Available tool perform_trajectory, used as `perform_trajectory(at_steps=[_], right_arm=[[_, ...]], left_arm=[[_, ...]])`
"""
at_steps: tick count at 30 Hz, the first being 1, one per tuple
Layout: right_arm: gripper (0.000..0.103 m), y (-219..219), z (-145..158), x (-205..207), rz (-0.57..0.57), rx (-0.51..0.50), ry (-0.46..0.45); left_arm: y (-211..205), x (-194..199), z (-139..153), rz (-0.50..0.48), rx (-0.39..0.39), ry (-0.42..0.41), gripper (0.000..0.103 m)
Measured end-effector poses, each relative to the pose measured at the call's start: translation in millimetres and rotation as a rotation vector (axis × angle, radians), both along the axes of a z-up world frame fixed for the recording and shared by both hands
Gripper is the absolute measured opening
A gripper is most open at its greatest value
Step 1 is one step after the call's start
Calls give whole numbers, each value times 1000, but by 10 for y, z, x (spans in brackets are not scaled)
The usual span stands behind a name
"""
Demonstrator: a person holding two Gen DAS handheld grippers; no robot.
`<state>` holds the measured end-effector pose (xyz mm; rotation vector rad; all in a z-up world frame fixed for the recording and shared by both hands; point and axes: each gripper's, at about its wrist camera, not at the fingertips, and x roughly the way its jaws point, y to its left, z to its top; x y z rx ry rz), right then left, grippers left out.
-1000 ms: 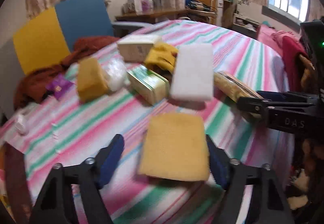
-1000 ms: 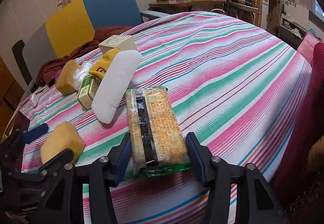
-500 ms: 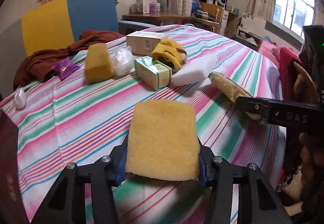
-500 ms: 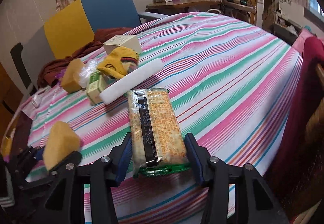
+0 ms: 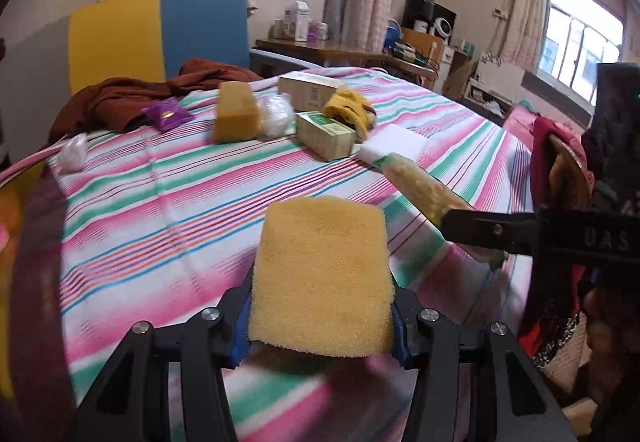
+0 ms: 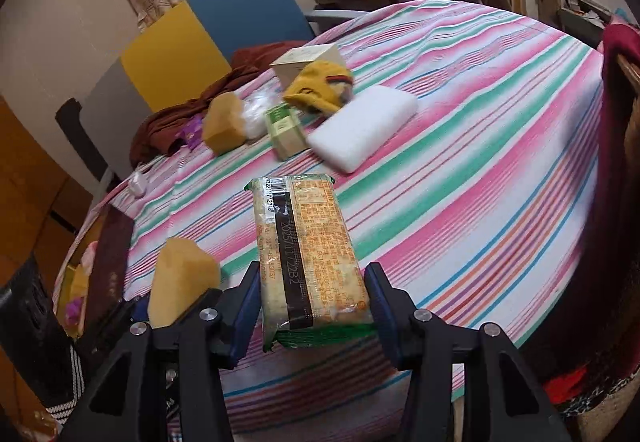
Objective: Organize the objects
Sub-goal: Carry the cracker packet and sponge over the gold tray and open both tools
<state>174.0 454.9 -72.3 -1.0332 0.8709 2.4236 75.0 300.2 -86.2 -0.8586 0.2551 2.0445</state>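
Observation:
My left gripper (image 5: 320,316) is shut on a flat yellow sponge (image 5: 322,274) and holds it above the near edge of the striped table (image 5: 168,202). The sponge also shows at the left of the right wrist view (image 6: 180,282). My right gripper (image 6: 312,306) is shut on a long cracker packet (image 6: 308,254) with a dark stripe, lifted above the table (image 6: 480,170). The packet shows at the right of the left wrist view (image 5: 424,194), held by the other gripper.
At the table's far side lie a second yellow sponge (image 5: 234,118), a clear plastic bag (image 5: 276,114), a green box (image 5: 326,134), a beige box (image 5: 310,90), a yellow cloth (image 5: 350,110), a white foam block (image 6: 364,126) and a purple packet (image 5: 166,114). A brown cloth (image 5: 132,98) hangs over a chair.
My left gripper closed on the flat yellow sponge and lifted it. My right gripper lifted the cracker packet off the table and pulled back toward the near edge.

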Motion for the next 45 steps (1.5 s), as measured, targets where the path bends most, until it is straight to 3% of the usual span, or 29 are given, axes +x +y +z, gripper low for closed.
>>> perform_trajectory(at_steps=[11, 20, 26, 31, 34, 45], right_arm=[[51, -577, 194, -412, 169, -24, 50], [51, -1251, 538, -890, 376, 19, 98], [51, -1806, 692, -1196, 520, 53, 116], [51, -2240, 645, -1403, 616, 66, 82], [52, -2466, 584, -1497, 665, 75, 59], [52, -2664, 408, -1767, 593, 131, -12]], left_arm=[[-921, -32, 377, 119, 106, 18, 54], [-1841, -245, 616, 337, 170, 21, 54], [-2454, -407, 579, 500, 149, 18, 54], [-2804, -600, 478, 602, 132, -34, 54], [-2919, -691, 416, 637, 84, -53, 54], [-3065, -890, 181, 679, -44, -110, 55]])
